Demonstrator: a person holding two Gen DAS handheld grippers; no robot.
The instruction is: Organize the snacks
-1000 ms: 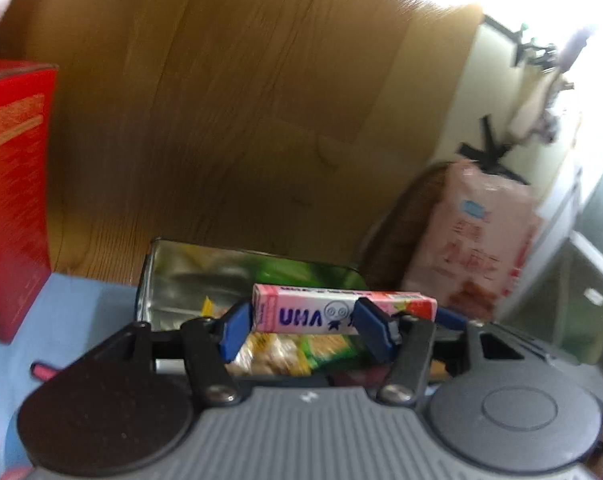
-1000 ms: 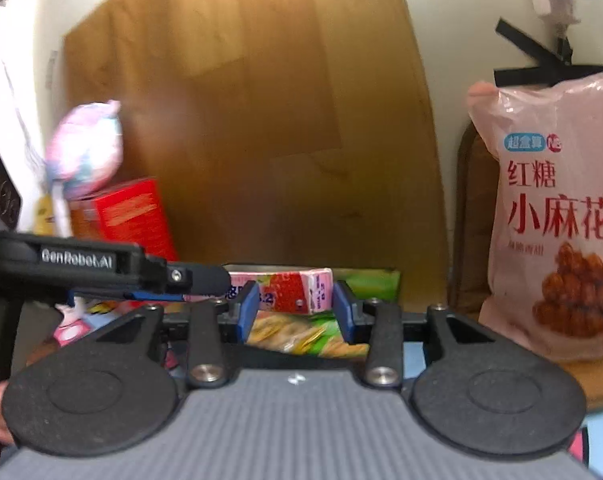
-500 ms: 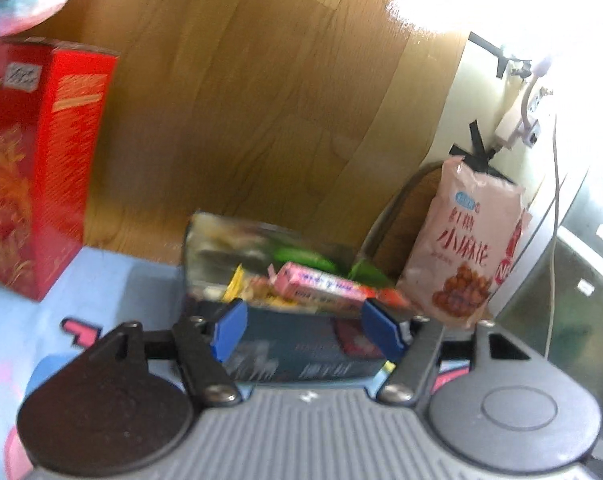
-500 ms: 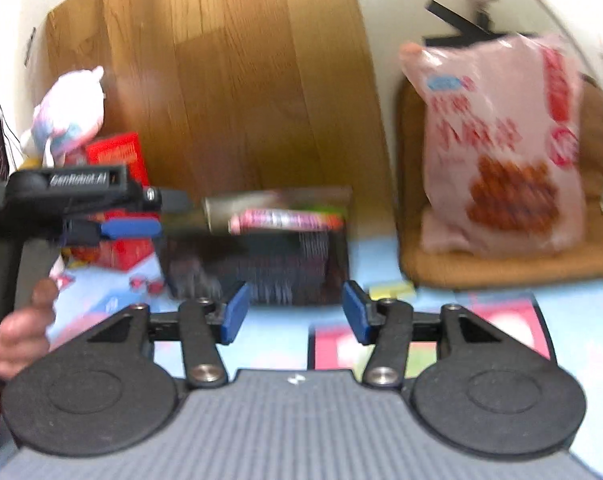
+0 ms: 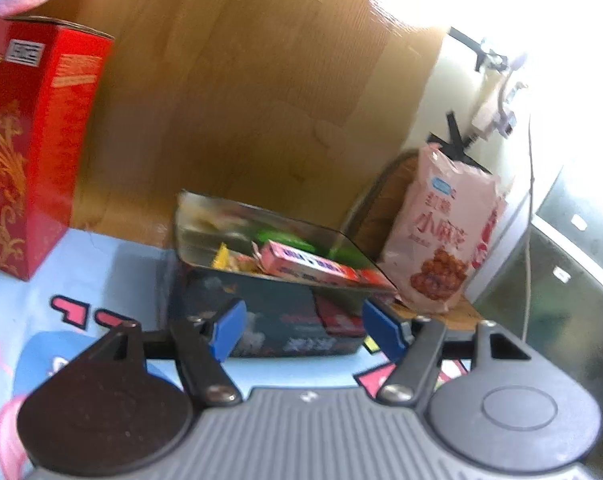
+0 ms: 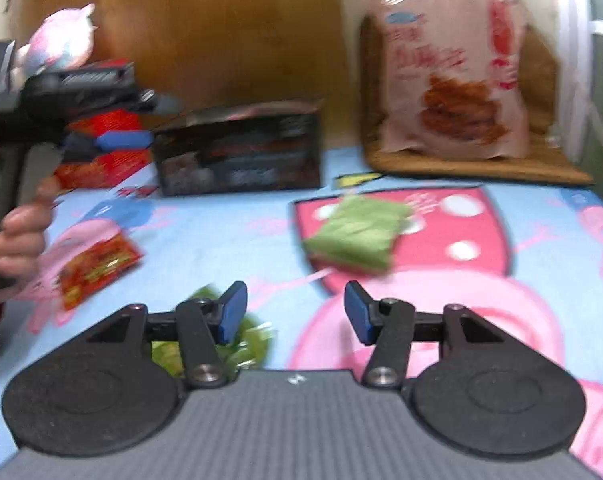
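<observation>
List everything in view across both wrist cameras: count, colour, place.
Snack box: one, dark, open top, far side of the mat, holding packets.
Pink carton: one, lying on top of the snacks in the box.
Green packet: one, on the red patch of the mat.
Red packet: one, red and yellow, left part of the mat.
Green wrapper: one, partly hidden behind the right gripper's left finger.
Big snack bag: one, pink, upright on a brown cushion.
Red box: one, tall, left of the snack box.
Plush toy: one, pink, far left.
Cartoon mat: one, blue and pink.
Left gripper: open, empty.
Right gripper: open, empty.
</observation>
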